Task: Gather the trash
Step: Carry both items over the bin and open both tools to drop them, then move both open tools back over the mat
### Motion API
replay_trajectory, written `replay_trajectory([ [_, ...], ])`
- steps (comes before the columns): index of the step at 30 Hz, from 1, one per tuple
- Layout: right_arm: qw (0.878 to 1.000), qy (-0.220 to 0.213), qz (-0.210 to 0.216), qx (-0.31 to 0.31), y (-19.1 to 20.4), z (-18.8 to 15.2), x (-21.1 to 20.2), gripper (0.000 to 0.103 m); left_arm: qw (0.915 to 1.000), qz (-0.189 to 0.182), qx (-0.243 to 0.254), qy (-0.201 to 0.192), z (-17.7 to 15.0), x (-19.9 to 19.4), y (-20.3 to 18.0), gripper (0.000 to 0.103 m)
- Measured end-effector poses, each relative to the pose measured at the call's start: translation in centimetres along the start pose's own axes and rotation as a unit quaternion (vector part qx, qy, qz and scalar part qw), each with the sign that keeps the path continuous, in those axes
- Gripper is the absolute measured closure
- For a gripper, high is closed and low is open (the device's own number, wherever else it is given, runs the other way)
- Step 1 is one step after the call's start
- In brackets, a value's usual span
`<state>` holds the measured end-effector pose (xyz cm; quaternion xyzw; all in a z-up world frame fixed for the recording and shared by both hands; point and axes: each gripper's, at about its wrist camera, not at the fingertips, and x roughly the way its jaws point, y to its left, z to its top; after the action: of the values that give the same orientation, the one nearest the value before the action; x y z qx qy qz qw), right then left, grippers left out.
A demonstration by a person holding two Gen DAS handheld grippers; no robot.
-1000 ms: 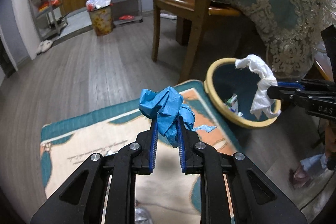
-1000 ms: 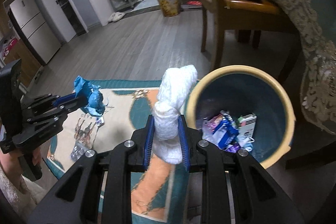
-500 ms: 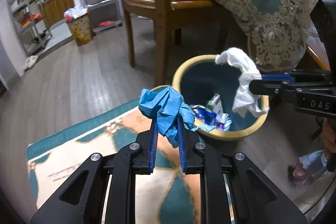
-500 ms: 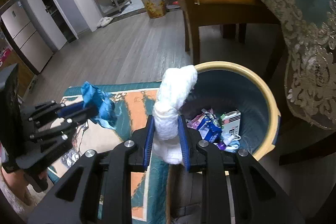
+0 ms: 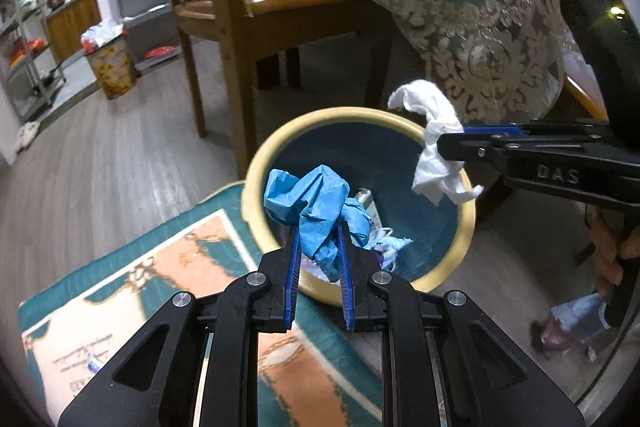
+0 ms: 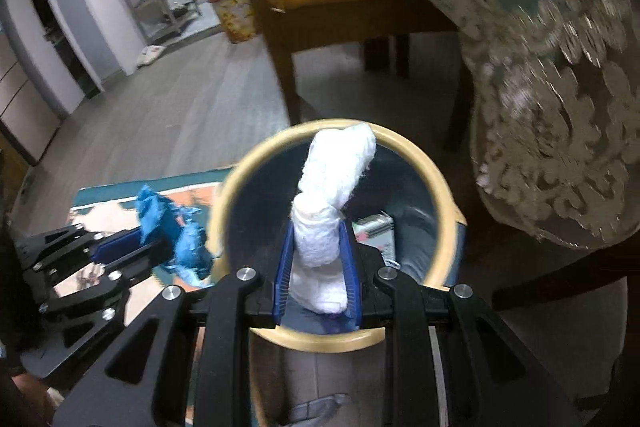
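The blue wad (image 5: pixel 316 211) sits pinched in your left gripper (image 5: pixel 318 247), and the white tissue (image 6: pixel 332 203) is clamped in your right gripper (image 6: pixel 318 259); both pairs of fingers are closed tight on their trash. A second ago both pieces hung over the rug (image 5: pixel 160 267), short of the bin (image 5: pixel 466 227). Now the tissue is over the bin's mouth and the blue wad is at its near rim. The carry looks nearly done, so releasing is probably next, once the blue wad clears the rim.
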<state>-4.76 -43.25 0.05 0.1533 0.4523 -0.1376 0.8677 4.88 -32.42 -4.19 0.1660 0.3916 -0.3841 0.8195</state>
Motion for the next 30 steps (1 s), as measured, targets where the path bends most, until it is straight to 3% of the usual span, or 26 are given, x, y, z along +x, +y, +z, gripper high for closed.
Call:
replay_trajectory([
  [5, 1.0, 0.018, -0.023, 0.012, -1.1, -0.5, 1.2, 0.08, 0.9999, -0.003, 0.008, 0.009, 0.1, 1.4, -0.8, 0.084],
  [11, 1.0, 0.015, -0.018, 0.013, -1.2, -0.5, 1.9, 0.08, 0.9998, -0.004, 0.01, 0.016, 0.1, 2.8, -1.1, 0.084],
  [13, 1.0, 0.003, -0.018, 0.013, -1.0, -0.3, 1.6, 0.078, 0.9999, -0.002, 0.011, 0.012, 0.0, 2.9, -1.1, 0.084],
  [15, 1.0, -0.009, -0.013, 0.016, -0.8, 0.0, 1.2, 0.067, 1.0, 0.001, 0.008, -0.002, 0.2, 2.8, -1.0, 0.083],
  [16, 1.0, -0.018, -0.013, 0.017, -0.8, 0.1, 0.9, 0.052, 0.9999, 0.001, 0.005, -0.009, 0.2, 2.6, -0.9, 0.08],
  [17, 0.999, -0.025, -0.011, 0.016, -0.7, 0.2, 0.6, 0.047, 0.9999, 0.001, 0.003, -0.01, 0.3, 2.6, -0.9, 0.076],
  [20, 0.999, -0.033, -0.014, 0.013, -0.6, 0.4, 0.3, 0.043, 0.9999, 0.008, 0.001, -0.015, 0.2, 2.4, -0.7, 0.058],
  [24, 0.999, -0.033, -0.013, 0.016, -0.6, 0.6, 0.3, 0.036, 0.9998, 0.011, 0.002, -0.014, 0.2, 2.4, -0.7, 0.051],
  [27, 0.999, -0.034, -0.015, 0.02, -0.5, 0.7, 0.2, 0.025, 0.9997, 0.016, 0.004, -0.018, 0.2, 2.1, -0.7, 0.043],
  [30, 0.999, -0.04, -0.011, 0.023, -0.2, 1.0, 0.0, 0.01, 0.9993, 0.027, 0.002, -0.025, 0.2, 1.4, -0.4, 0.024],
])
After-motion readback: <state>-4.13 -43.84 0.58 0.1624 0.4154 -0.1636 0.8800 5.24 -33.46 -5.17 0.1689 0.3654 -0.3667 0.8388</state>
